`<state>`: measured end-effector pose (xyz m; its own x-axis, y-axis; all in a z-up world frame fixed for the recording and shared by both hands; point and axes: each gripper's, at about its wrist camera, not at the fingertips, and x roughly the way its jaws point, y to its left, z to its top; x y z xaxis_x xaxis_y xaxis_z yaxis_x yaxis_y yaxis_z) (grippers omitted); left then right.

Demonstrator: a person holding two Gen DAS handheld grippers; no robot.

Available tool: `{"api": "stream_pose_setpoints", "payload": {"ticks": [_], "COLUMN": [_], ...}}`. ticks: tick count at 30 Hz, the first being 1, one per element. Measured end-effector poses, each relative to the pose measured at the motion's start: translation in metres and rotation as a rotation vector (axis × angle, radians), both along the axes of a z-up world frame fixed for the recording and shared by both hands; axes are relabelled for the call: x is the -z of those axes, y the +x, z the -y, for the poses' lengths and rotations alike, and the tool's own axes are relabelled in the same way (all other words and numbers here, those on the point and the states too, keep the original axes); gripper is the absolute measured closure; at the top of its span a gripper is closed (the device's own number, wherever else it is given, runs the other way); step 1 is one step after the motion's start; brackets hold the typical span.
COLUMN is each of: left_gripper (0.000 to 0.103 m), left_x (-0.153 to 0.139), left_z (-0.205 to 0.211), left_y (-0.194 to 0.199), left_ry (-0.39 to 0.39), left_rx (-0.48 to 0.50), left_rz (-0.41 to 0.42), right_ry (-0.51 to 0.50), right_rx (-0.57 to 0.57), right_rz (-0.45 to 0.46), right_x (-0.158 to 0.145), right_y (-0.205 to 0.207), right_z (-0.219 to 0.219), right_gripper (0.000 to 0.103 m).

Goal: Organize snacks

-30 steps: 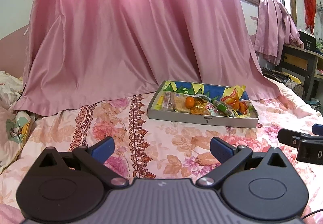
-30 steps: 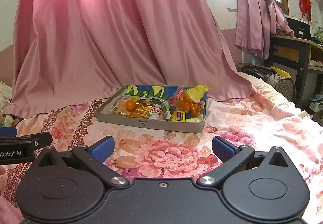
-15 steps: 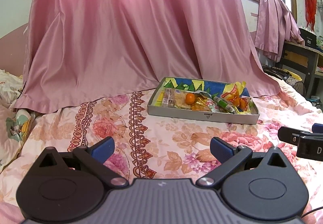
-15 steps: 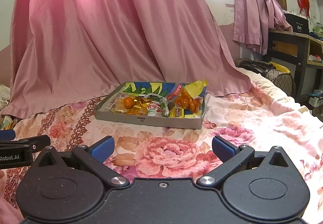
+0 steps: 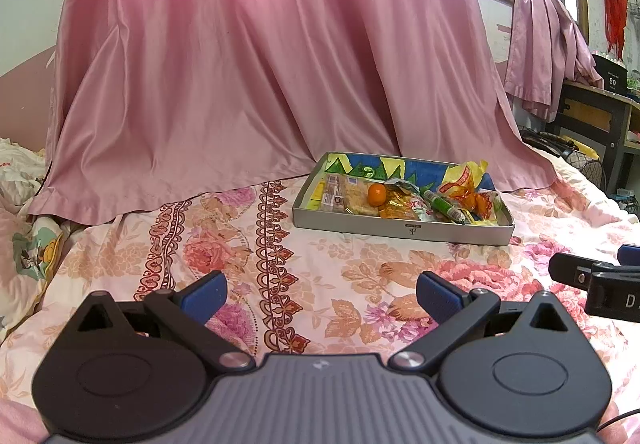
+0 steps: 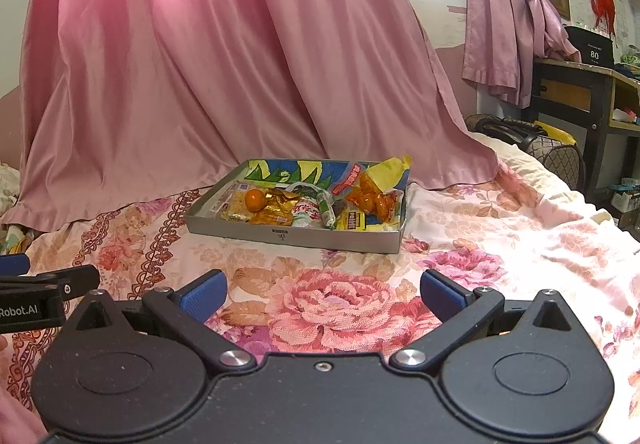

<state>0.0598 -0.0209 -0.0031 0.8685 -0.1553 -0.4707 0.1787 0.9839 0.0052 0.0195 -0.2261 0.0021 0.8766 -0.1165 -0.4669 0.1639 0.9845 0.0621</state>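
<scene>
A shallow grey box (image 5: 400, 230) (image 6: 296, 236) with a colourful inner wall sits on the floral bedspread, full of snacks: an orange (image 5: 377, 193) (image 6: 255, 200), golden wrappers (image 6: 276, 210), a green tube (image 5: 444, 206) (image 6: 326, 210), and an orange-and-yellow bag (image 5: 466, 184) (image 6: 376, 192). My left gripper (image 5: 320, 294) is open and empty, well short of the box. My right gripper (image 6: 322, 292) is open and empty, also short of the box. Each gripper shows at the edge of the other's view.
A pink curtain (image 5: 260, 64) hangs behind the box. A dark desk (image 6: 580, 92) and a bag (image 6: 536, 144) stand at the right beyond the bed edge. Crumpled bedding (image 5: 20, 180) lies at the left.
Both grippers have drawn back a little from the box, which now looks slightly smaller. Both stay open and empty.
</scene>
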Motion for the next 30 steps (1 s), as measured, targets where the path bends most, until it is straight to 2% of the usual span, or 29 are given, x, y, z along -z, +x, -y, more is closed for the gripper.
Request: {"api": "stream_pose_setpoints", "payload": {"ticks": [30], "left_gripper": [0.000], "left_x": [0.0000], "left_z": [-0.0007], "left_y": [0.0001], "left_ry": [-0.001], "left_rx": [0.001], "left_rz": [-0.001], "right_ry": [-0.008], "right_rx": [-0.013], "right_rz": [-0.013], "right_x": [0.0046], "right_y": [-0.0001], "right_z": [-0.0010], "right_gripper": [0.001]}}
